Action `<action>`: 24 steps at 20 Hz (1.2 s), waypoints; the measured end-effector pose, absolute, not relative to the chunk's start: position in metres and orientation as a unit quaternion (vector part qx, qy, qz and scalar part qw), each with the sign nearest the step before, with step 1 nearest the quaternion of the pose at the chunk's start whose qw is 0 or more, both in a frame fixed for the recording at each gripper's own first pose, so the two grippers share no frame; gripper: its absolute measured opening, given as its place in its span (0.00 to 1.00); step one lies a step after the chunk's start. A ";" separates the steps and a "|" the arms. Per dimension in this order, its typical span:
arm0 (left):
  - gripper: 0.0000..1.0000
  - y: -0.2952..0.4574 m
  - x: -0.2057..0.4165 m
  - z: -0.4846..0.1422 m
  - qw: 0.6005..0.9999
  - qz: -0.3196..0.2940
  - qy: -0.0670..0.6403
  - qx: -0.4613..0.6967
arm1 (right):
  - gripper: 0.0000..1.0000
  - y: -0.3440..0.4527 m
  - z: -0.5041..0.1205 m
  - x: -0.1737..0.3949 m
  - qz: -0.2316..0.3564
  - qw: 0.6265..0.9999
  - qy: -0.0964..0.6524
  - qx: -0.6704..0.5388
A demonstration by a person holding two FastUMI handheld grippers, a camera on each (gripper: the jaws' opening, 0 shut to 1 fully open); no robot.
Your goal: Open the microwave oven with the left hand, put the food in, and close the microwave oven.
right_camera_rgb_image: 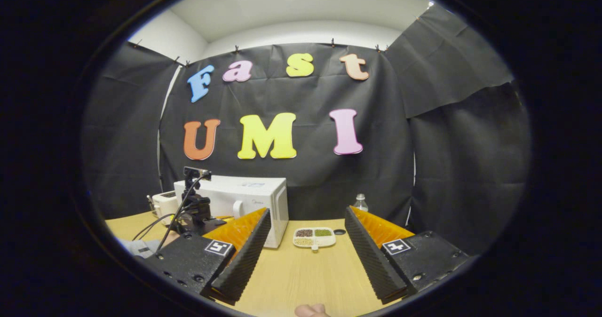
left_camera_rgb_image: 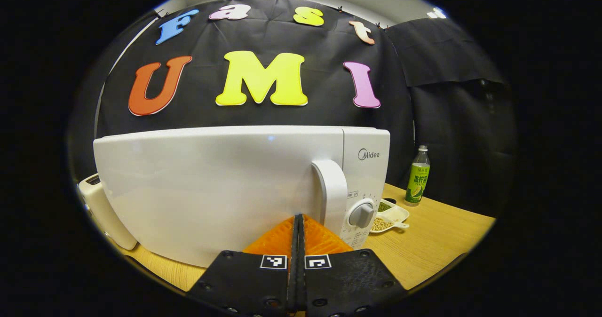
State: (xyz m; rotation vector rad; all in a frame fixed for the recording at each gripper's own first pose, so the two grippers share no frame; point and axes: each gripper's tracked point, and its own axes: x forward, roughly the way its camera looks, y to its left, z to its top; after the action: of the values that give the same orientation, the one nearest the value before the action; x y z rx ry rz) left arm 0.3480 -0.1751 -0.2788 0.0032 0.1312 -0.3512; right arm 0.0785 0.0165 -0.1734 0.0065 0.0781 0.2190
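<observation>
Microwave [left_camera_rgb_image: 221, 190] door shut, left gripper [left_camera_rgb_image: 298, 223] jaws closed near handle [left_camera_rgb_image: 331, 192]; right gripper [right_camera_rgb_image: 305, 246] jaws wide.

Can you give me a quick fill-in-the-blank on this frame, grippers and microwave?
1. The microwave door is ____.
2. The left gripper fingers are ____, with nothing between them.
3. The right gripper fingers stand ____ over the table.
4. The dish of food has ____ compartments.

Missing words: shut; closed; open; three
</observation>
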 end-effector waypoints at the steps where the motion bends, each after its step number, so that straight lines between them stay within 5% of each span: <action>1: 0.00 -0.176 0.348 -0.279 0.982 -0.174 0.070 -0.005 | 1.00 0.017 -0.175 0.075 0.110 0.993 0.042 0.002; 3: 0.00 -0.176 0.349 -0.279 0.983 -0.170 0.075 -0.011 | 0.92 0.018 -0.172 0.067 0.108 0.993 0.046 0.003; 4: 0.00 -0.175 0.348 -0.279 0.983 -0.166 0.076 -0.013 | 1.00 0.020 -0.175 0.063 0.109 0.993 0.050 0.003; 5: 0.00 -0.175 0.347 -0.279 0.984 -0.161 0.075 -0.015 | 0.92 0.022 -0.177 0.059 0.109 0.993 0.055 0.003; 6: 0.00 -0.172 0.347 -0.281 0.985 -0.150 0.079 -0.014 | 1.00 0.023 -0.177 0.055 0.110 0.992 0.059 0.003; 11: 0.04 -0.160 0.319 -0.287 0.988 -0.107 0.113 0.000 | 1.00 0.019 -0.182 0.037 0.105 0.992 0.069 -0.001; 12: 0.05 -0.156 0.309 -0.285 0.988 -0.101 0.114 -0.004 | 0.92 0.017 -0.183 0.034 0.103 0.992 0.071 0.000; 14: 0.22 -0.155 0.284 -0.279 0.987 -0.104 0.122 -0.022 | 1.00 0.015 -0.186 0.029 0.099 0.992 0.076 0.002; 15: 0.50 -0.153 0.269 -0.273 0.987 -0.102 0.121 -0.026 | 1.00 0.014 -0.189 0.026 0.096 0.992 0.079 0.003; 16: 0.89 -0.146 0.256 -0.266 0.988 -0.094 0.118 -0.024 | 1.00 0.014 -0.190 0.023 0.097 0.992 0.080 0.003; 17: 0.87 -0.141 0.243 -0.259 0.989 -0.090 0.116 -0.022 | 0.92 0.016 -0.190 0.019 0.098 0.992 0.080 0.002; 19: 0.90 -0.135 0.209 -0.239 0.990 -0.086 0.112 -0.019 | 0.92 0.016 -0.188 0.012 0.096 0.992 0.080 0.005; 20: 0.93 -0.129 0.192 -0.226 0.991 -0.079 0.106 -0.016 | 1.00 0.017 -0.188 0.007 0.097 0.992 0.081 0.006; 24: 0.95 -0.098 0.126 -0.165 0.996 -0.037 0.083 -0.009 | 0.92 0.020 -0.168 -0.010 0.096 0.992 0.083 0.030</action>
State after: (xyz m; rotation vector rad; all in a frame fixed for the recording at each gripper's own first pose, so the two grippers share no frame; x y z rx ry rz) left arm 0.1264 -0.0978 -0.1649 -0.0177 0.1652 -0.0733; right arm -0.0105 0.0196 -0.1681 0.0601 0.1659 0.1916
